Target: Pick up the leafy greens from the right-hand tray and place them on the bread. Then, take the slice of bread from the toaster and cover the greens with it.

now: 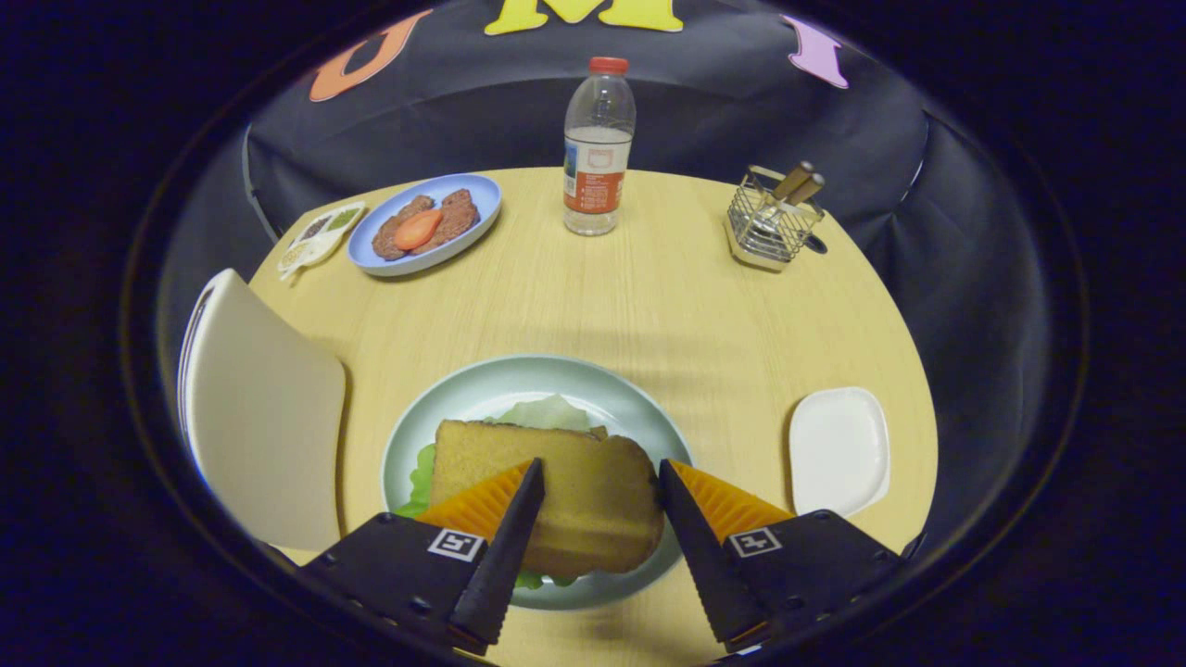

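While parted either side of the bread slice [556, 500], gripper [600, 491] clasped nothing. Lay atop the leafy greens [547, 412] on the pale plate [445, 408]. Could have snagged a crust in lifting, dragging both off-centre.

Staged dining setup inside a recording booth: round wooden table [649, 306] backed by draped black cloth wall [741, 120]; plated food [426, 227], water bottle [598, 148], wire cutlery caddy [771, 222] laid out.

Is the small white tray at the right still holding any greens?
No, the white tray is bare; the greens lie under the bread between the gripper's open fingers.
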The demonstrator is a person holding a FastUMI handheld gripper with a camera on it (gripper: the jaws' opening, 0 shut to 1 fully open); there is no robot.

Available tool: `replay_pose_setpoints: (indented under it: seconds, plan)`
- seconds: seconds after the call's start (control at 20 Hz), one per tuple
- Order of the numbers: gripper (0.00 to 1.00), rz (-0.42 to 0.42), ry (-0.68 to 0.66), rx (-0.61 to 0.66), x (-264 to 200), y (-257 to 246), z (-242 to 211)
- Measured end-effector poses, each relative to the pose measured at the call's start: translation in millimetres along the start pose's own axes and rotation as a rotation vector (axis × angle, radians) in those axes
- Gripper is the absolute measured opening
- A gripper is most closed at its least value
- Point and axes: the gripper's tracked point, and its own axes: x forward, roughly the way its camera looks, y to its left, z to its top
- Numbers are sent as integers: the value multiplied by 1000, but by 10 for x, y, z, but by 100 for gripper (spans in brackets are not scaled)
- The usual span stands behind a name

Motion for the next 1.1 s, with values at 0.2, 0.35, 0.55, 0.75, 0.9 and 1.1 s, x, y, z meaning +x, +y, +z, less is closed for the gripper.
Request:
replay_pose_setpoints:
  seconds: [0.2,0.35,0.55,0.75,0.9,1.1]
  plan:
    - [80,121,12,26,-82,195,-65]
    - [80,140,21,32,-159,203,-136]
    - [80,159,-28,35,-391,127,-113]
    - [85,181,-138,25,-862,0,39]
    - [88,195,-229,19,-1238,-89,161]
    - [92,210,-381,-2,-1826,-126,340]
